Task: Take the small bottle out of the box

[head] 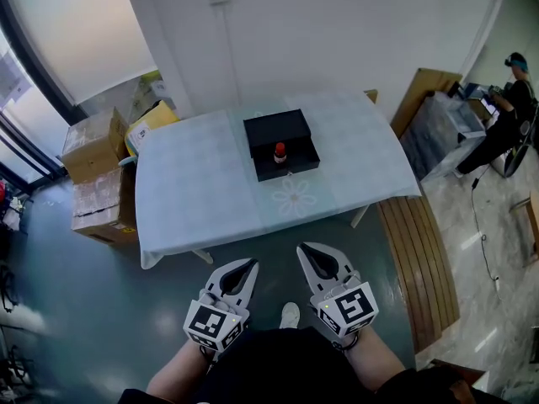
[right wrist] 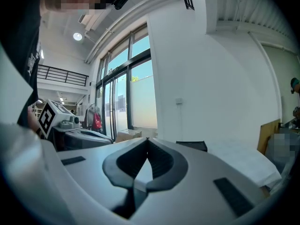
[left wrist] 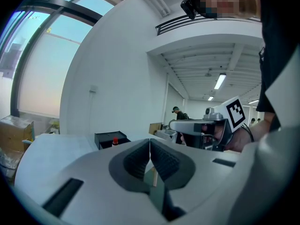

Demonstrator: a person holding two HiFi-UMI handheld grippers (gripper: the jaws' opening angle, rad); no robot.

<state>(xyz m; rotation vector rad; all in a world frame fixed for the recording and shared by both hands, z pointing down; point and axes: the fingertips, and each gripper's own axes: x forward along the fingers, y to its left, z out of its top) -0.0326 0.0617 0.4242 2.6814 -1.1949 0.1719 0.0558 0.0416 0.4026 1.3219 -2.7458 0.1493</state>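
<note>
— Where did the small bottle (head: 280, 151) sit relative to your tongs?

— In the head view it stood upright in the open black box (head: 303, 160) at the middle of the frame, on the white table (head: 194, 183). My left tongs (head: 253, 264) and right tongs (head: 303, 247) hung low in the frame, off the table's near edge and well apart from the box. Both pointed up the frame toward it, and the bottle lay roughly between their lines.

— And the jaws?

— Pressed together on both, with nothing between them. In the left gripper view the left tongs (left wrist: 150, 142) met tip to tip. It was the same for the right tongs (right wrist: 147, 140) in the right gripper view.

— What was hard to see?

— In the left gripper view the bottle (left wrist: 115, 141) was a tiny red-capped speck left of centre, against the box (left wrist: 105, 137), and my own tongs cut off most of the table (left wrist: 61, 142). In the right gripper view only a dark strip of the box (right wrist: 191, 146) showed right of centre, and I couldn't make out the bottle there. The bottle's lower part sat inside the box. Its label was too small to read.
</note>
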